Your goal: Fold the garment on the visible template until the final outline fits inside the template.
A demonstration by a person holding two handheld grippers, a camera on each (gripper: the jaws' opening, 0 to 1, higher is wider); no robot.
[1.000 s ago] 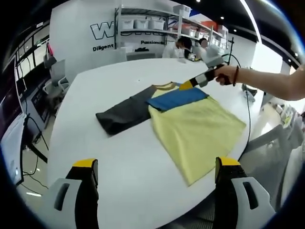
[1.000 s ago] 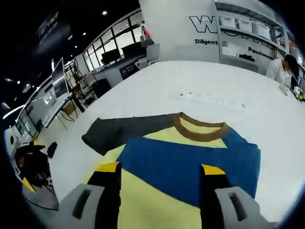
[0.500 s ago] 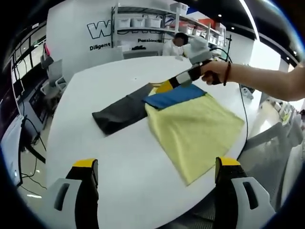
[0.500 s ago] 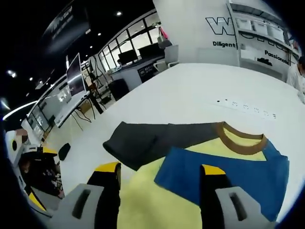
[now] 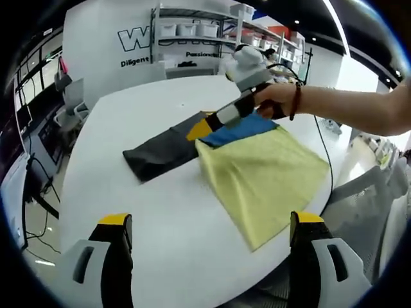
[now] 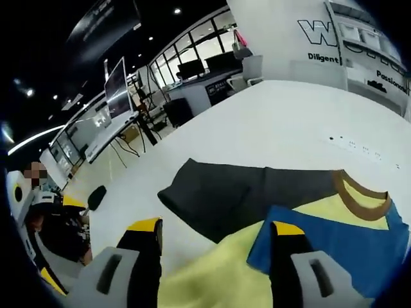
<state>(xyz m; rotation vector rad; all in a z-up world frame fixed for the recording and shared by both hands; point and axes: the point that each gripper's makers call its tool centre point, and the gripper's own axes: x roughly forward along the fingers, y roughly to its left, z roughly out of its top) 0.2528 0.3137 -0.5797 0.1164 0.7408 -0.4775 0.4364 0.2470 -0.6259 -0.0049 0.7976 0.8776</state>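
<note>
Yellow-tipped left hand-held gripper (image 5: 209, 231) is waiting with jaws apart above the white tabletop (image 5: 160, 218). The T-shirt (image 5: 257, 163) is lying part-folded, grey sleeve (image 5: 157, 154) spread leftward. The right hand-held gripper (image 5: 200, 130), jaws apart, is now reaching over that sleeve, having shifted left from the collar.

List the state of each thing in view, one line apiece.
Garment: lying flat on the table, partly folded, blue sleeve laid over the yellow body.
Dark sleeve: spread out sideways, not folded in.
Left gripper: open, empty, above the table.
Right gripper: open, empty, over the garment.
</note>
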